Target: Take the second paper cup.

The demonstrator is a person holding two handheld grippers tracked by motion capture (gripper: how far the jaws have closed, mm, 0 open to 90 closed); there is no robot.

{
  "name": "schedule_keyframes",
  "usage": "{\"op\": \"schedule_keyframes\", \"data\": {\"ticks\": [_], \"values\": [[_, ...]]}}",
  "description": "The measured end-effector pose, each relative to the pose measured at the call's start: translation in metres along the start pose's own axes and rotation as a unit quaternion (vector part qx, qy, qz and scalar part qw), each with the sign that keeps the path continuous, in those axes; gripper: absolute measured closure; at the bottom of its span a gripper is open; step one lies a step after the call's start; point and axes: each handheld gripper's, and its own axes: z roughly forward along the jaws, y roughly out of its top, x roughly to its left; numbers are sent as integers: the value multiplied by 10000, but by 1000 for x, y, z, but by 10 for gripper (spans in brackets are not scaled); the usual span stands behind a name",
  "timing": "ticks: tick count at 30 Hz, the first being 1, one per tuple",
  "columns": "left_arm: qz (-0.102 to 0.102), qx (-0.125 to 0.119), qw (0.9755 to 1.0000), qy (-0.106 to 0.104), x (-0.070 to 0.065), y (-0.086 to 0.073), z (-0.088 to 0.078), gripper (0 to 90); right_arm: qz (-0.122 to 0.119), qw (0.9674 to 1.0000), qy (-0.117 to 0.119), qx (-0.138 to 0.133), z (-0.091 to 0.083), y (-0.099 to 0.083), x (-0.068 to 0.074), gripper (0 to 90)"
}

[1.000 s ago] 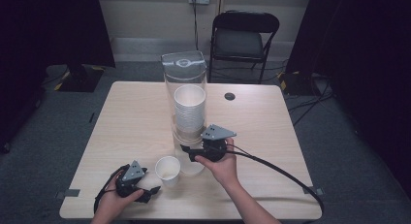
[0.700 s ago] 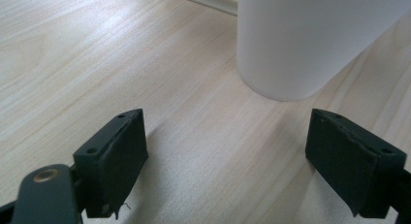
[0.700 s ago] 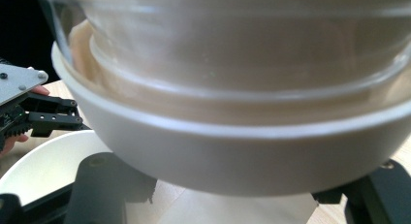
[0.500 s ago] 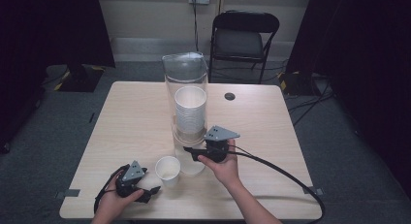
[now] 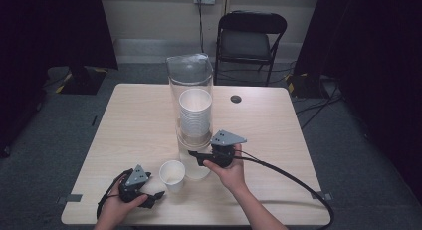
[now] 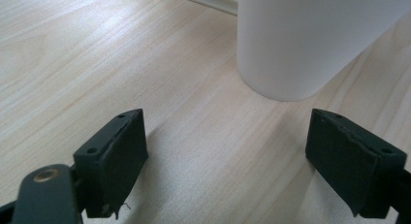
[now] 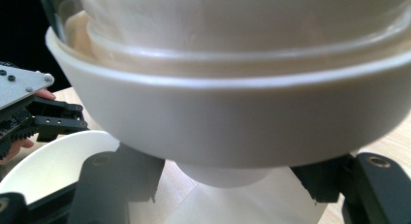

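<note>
Light wood table [image 5: 134, 125], seen from above. A tall clear cup dispenser [image 5: 190, 85] stands near the table's middle, holding a stack of white cups [image 5: 195, 115]. A single white paper cup [image 5: 172, 175] stands upright on the table, near edge, left of the dispenser's base.

Left gripper [image 5: 155, 196] rests low at the near left corner, held in the left hand [image 5: 119, 207]. Its fingers [image 6: 114, 156] are spread wide with bare table between them; the single cup sits just beyond them, apart.

Right gripper [image 5: 195, 156] is at the dispenser's base, held in the right hand [image 5: 230, 168]. Its fingers [image 7: 118, 183] sit spread on either side of a white cup bottom [image 7: 225, 175] protruding under the dispenser's white rim [image 7: 232, 122]; contact cannot be told.

Black folding chair [image 5: 251, 38] beyond the far edge.
</note>
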Motion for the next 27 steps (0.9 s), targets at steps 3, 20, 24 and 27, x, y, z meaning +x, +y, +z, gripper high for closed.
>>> {"op": "schedule_keyframes", "data": {"ticks": [3, 20, 24, 27], "values": [[-2, -4, 10000, -1, 0, 0, 0, 145, 22, 10000, 22, -38, 1, -1, 0, 360], [-13, 4, 10000, 2, 0, 0, 0, 144, 41, 9999, 68, -66, 1, -4, -2, 363], [-14, 3, 10000, -1, 0, 0, 0, 144, 44, 9999, 82, -68, 0, -5, -2, 363], [-18, 2, 10000, -1, 0, 0, 0, 144, 34, 9999, 74, -84, 1, -5, -2, 364]]}}
